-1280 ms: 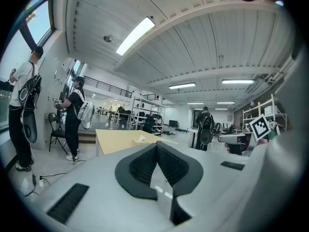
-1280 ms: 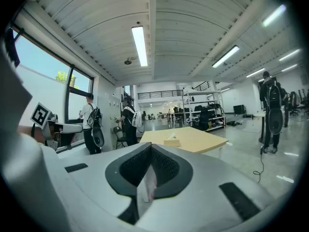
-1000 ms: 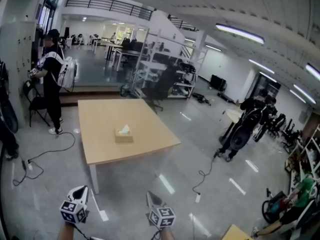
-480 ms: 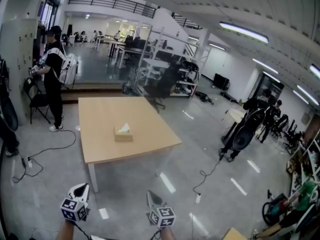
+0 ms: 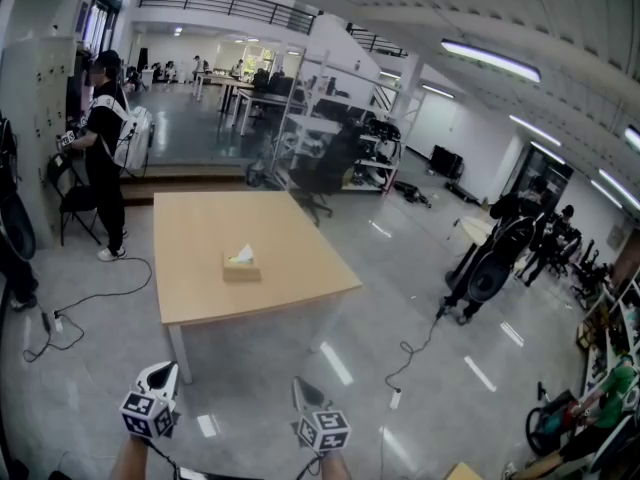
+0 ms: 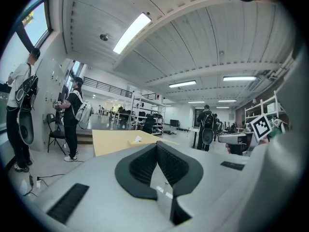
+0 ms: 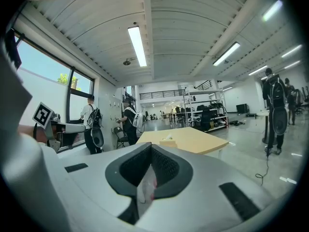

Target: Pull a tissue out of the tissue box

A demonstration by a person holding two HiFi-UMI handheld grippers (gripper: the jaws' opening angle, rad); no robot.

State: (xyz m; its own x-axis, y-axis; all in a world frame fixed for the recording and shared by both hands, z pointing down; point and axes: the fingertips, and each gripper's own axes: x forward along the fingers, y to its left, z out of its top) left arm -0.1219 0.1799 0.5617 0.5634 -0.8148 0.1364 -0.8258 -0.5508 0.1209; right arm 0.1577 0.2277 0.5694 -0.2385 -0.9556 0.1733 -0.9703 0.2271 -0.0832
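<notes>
1. Approach comes first. The tissue box (image 5: 241,266) sits near the middle of the tabletop (image 5: 290,258), well apart from both tools, which hang low over the floor on the near side.
2. The left tool (image 5: 163,376) has its jaws together with nothing between them. The right tool (image 5: 302,390) is likewise closed and empty.
3. To do the step well, one tool should spread its jaws before it reaches the box. It should then pinch only the white tissue (image 5: 243,254) that stands out of the top slot, low on the sheet, so it is less likely to tear.
4. The other tool could press on the box. A light carton would probably lift with the sheet, so pull straight up.
5. Count: one tissue box, one tissue showing, one tabletop, two tools.
</notes>
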